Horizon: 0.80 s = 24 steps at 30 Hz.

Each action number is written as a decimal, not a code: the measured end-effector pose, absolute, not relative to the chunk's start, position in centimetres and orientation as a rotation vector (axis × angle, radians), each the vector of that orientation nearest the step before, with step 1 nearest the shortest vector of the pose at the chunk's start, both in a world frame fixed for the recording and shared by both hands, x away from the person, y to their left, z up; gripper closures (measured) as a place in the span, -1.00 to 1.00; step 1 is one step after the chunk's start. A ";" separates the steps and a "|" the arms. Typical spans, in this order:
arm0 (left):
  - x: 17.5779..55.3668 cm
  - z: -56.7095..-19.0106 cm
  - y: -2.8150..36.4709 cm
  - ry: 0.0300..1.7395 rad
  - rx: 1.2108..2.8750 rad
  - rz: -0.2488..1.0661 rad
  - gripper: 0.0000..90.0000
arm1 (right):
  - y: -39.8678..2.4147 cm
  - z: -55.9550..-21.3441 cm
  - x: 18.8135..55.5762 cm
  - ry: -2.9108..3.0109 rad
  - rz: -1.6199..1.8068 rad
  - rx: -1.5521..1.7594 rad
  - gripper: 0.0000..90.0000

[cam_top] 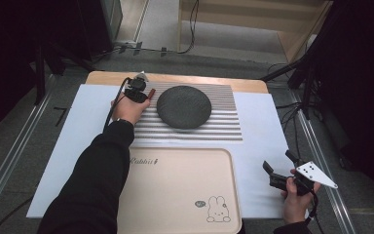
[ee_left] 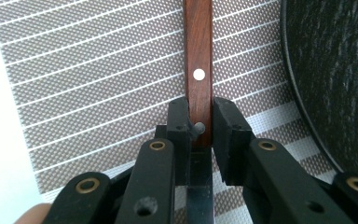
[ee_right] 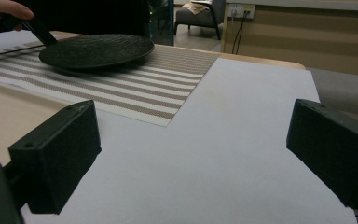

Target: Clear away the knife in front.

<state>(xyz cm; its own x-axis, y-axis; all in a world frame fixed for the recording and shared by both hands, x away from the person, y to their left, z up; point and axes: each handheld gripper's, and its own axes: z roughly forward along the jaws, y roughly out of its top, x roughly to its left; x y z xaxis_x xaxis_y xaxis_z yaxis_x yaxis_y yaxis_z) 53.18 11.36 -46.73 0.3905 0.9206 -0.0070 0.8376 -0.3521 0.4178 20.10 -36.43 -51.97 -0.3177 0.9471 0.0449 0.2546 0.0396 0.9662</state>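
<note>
Nearest us in the high view lies a cream tray (cam_top: 175, 195) with a rabbit drawing, resting on a white sheet (cam_top: 258, 126) that covers the table. To its right, our right gripper (cam_top: 278, 168) hovers over the sheet with its jaws spread wide and nothing between them; the right gripper view confirms this, with bare white sheet (ee_right: 242, 140) showing in the gap.

Beyond the tray sits a striped placemat (cam_top: 224, 122) carrying a dark round plate (cam_top: 183, 106). At the mat's left edge, our left gripper (cam_top: 143, 92) is clamped on a knife with a reddish wooden handle (cam_top: 151, 93).

The left gripper view makes the hold plain: the jaws are pressed against both sides of the handle (ee_left: 198, 60), close to where it meets the blade (ee_left: 198, 186). The knife's long axis runs straight along the gripper's own line, handle pointing away from the camera and blade back beneath the jaws. It lies just beside the plate (ee_left: 335, 79) rim, over the placemat (ee_left: 98, 84); whether it touches the mat we cannot tell. A pale rivet dots the handle, which the high view is too small to show.

From the right gripper view, the plate (ee_right: 95, 50) appears low and flat, with a hand (ee_right: 2, 9) behind it.
</note>
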 end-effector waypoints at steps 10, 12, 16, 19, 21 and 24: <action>51.5 -45.2 12.6 1.470 2.272 0.304 0.70 | -36.4 -52.0 20.1 1.647 1.313 1.234 -0.97; 51.0 -45.0 12.8 1.459 2.270 0.299 0.70 | -36.4 -52.0 20.1 1.651 1.312 1.231 -0.97; 50.0 -44.7 13.2 1.445 2.255 0.291 0.70 | -36.4 -52.0 20.1 1.651 1.311 1.232 -0.97; 49.2 -44.4 13.6 1.432 2.253 0.284 0.70 | -36.4 -52.0 20.1 1.652 1.308 1.234 -0.97; 48.8 -44.2 13.8 1.424 2.248 0.279 0.70 | -36.3 -52.0 20.1 1.653 1.306 1.235 -0.97; 47.9 -43.9 14.2 1.406 2.242 0.270 0.71 | -36.4 -52.0 20.1 1.653 1.306 1.234 -0.97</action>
<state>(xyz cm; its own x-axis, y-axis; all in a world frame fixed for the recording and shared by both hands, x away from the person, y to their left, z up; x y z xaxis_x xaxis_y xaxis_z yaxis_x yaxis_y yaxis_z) 47.93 14.16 -43.88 0.4534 0.8874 -0.0836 0.7933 -0.3591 0.4916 20.08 -36.40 -51.96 -0.3134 0.9487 0.0408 0.2593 0.0442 0.9648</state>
